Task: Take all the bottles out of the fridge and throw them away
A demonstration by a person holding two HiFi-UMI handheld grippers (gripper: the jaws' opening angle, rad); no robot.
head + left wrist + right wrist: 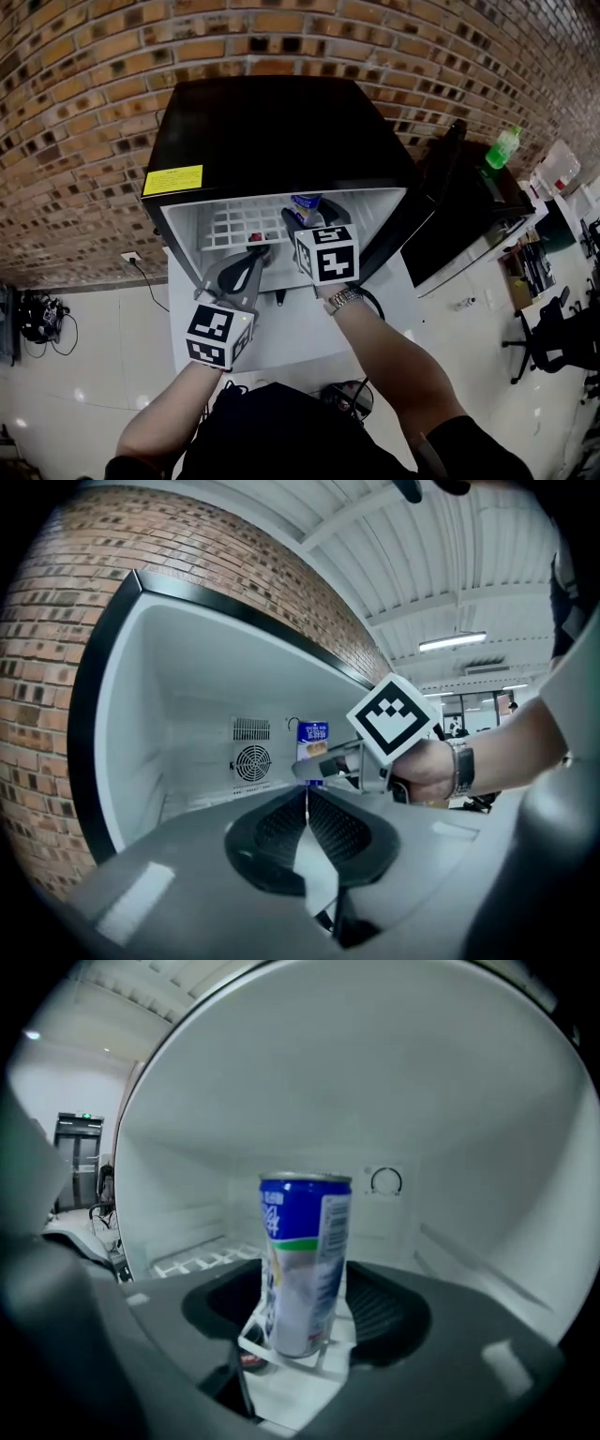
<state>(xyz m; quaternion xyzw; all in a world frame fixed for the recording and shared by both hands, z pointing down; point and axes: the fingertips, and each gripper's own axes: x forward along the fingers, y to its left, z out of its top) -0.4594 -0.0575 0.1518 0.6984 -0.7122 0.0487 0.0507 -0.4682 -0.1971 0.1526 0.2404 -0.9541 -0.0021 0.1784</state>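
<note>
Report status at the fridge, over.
Left gripper shut, empty, at fridge mouth. Right gripper open, jaws flanking blue can, upright on wire shelf. Door open, nothing blocking.

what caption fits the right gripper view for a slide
Open right gripper framing an upright blue can on the wire shelf in the fridge

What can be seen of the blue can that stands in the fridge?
The blue can is tall and slim, metal by its look: silvery top rim, blue upper part, green band, pale lower part, a barcode on one side. It stands upright on the white wire shelf inside the fridge. The open jaws of the right gripper flank it; they do not seem to press it.
</note>
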